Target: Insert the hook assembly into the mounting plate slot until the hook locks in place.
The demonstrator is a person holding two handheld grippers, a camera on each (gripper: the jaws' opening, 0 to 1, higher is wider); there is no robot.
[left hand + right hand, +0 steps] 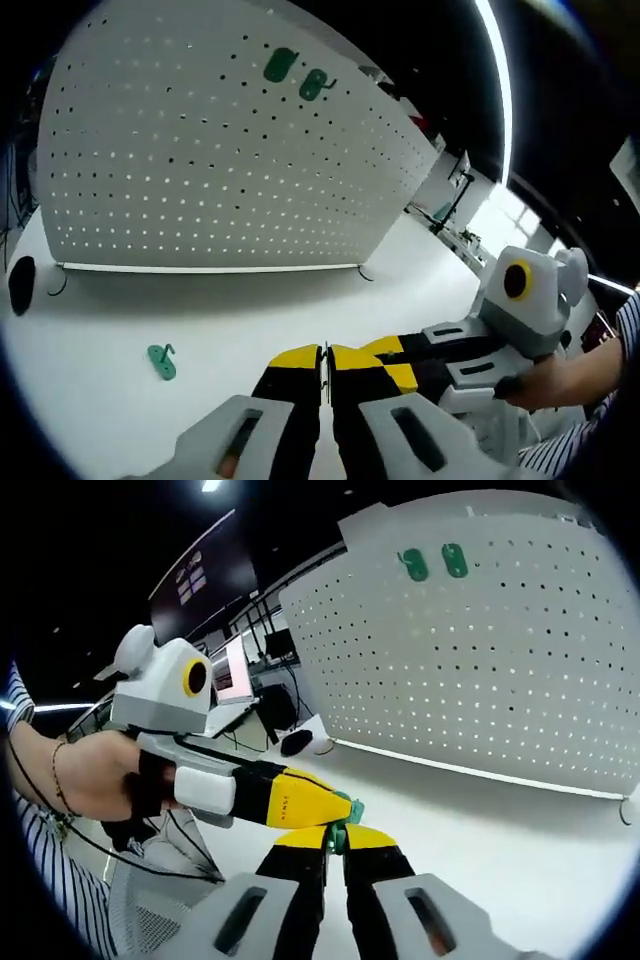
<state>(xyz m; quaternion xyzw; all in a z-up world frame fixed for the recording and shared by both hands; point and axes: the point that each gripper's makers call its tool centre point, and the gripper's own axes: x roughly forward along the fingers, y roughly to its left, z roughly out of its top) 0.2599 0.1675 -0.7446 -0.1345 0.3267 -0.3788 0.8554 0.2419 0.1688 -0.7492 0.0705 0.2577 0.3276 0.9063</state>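
Pinching green hook (343,825), right gripper (335,842) closed; left gripper (326,362) closed.

Spreading wide and bare, a white tabletop (90,360), catching soft daylight. Glowing along the ceiling in the left gripper view, a long strip light (497,90); shining brightly beyond the table's far end, a window (515,212). Hanging high in a dark part of the room in the right gripper view, a large wall screen (196,578), with a lit desk monitor (233,675) and a tangle of black cables (265,705) crowding the bench beneath.
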